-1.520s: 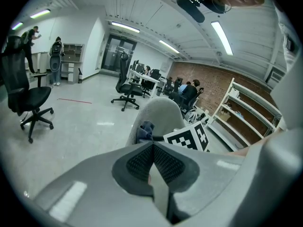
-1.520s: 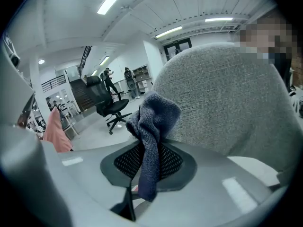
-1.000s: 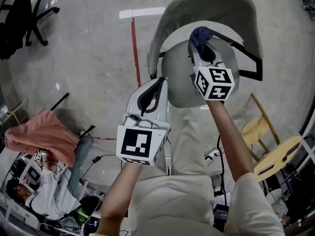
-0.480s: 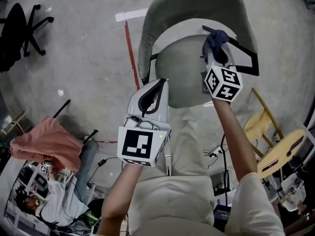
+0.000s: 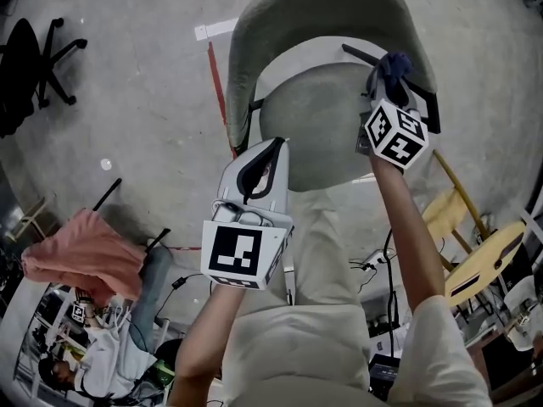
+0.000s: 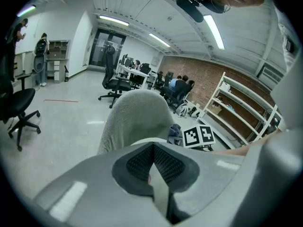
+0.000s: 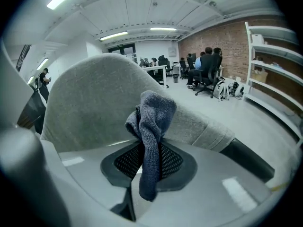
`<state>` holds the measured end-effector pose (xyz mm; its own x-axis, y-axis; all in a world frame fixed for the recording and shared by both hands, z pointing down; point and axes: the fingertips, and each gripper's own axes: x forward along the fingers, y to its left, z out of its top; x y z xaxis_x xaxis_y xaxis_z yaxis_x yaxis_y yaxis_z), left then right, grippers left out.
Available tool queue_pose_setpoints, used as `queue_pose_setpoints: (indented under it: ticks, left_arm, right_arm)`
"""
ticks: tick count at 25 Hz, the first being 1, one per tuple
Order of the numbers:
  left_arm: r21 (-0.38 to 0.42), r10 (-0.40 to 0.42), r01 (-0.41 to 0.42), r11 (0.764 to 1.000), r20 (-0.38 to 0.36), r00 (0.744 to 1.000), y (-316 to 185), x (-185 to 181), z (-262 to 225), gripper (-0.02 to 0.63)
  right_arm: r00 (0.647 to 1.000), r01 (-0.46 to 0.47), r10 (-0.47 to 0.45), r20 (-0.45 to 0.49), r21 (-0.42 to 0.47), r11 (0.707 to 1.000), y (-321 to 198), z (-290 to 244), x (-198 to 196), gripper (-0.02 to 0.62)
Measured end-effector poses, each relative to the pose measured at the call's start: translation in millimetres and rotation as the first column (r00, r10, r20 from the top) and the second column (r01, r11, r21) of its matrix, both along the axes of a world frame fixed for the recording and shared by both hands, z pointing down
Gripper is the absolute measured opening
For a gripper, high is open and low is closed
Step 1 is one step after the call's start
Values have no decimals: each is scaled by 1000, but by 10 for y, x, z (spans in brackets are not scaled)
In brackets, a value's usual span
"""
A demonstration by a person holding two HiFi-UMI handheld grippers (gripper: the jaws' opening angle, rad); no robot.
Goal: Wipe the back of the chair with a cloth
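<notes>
- Nearest me: the left hand-held gripper [image 5: 277,142]. Its jaws are pressed together with nothing between them, and it is held off the front edge of the seat [image 5: 310,125]. I read it as idle.
- Further out: the right hand-held gripper [image 5: 388,81] has its jaws clamped on the cloth [image 7: 150,119].
- Cloth look: dark blue-grey with a nubbly pile, terry or microfibre by the look. It is bunched into a wad above the jaw tips, and one tail hangs down across the pads.
- Cloth handling, my judgement: light, soft and limp, with no stiffness of its own.
  - It only wipes where the jaws push it.
  - On upholstery I expect it to drag and catch rather than glide, so a firm pinch matters.
  - The bunched middle is the right place to hold, with the wad left proud as the wiping face.
- Seat: a rounded pale grey-green cushion under the right gripper.
- Chair back [image 5: 339,7]: a curved wraparound shell in the same matte woven fabric.
  - I judge it padded, so it should give a little under pressure.
  - The cloth sits at its right end, just beside the black armrest [image 5: 427,100].
  - I cannot tell whether the wad touches the fabric.
- Farthest: a bare concrete floor [image 5: 136,100] with a red tape line [image 5: 217,79].
</notes>
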<state>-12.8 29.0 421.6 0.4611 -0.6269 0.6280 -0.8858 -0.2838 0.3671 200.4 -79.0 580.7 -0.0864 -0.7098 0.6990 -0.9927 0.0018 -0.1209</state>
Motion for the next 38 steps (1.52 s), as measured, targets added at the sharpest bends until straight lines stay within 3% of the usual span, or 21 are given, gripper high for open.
queue_pose_setpoints:
  ticks: [5, 10, 18, 26, 33, 38]
  left_arm:
    - [0, 1, -1, 1000, 3, 1000, -91, 48, 19, 2]
    - [-5, -8, 9, 1000, 8, 1000, -192, 67, 57, 2]
    - [-14, -16, 16, 1000, 1, 1000, -289, 151, 92, 2]
    - [-19, -36, 36, 999, 6, 999, -407, 102, 82, 2]
    - [-21, -50, 50, 999, 2, 999, -385, 52, 138, 2]
    - [-13, -56, 56, 998, 7, 998, -355, 4, 151, 2]
  right_arm:
    - [997, -82, 82, -8, -33, 996, -39, 107, 250, 75]
    - [995, -99, 99, -7, -43, 994, -155, 196, 349, 77]
    - [1000, -13, 13, -18, -33, 999, -385, 202, 163, 77]
    - [1000, 18, -18, -7, -36, 999, -486, 219, -12, 77]
    - [993, 118, -118, -5, -23, 993, -537, 221, -342, 77]
    - [990, 142, -141, 14, -15, 990, -563, 212, -514, 77]
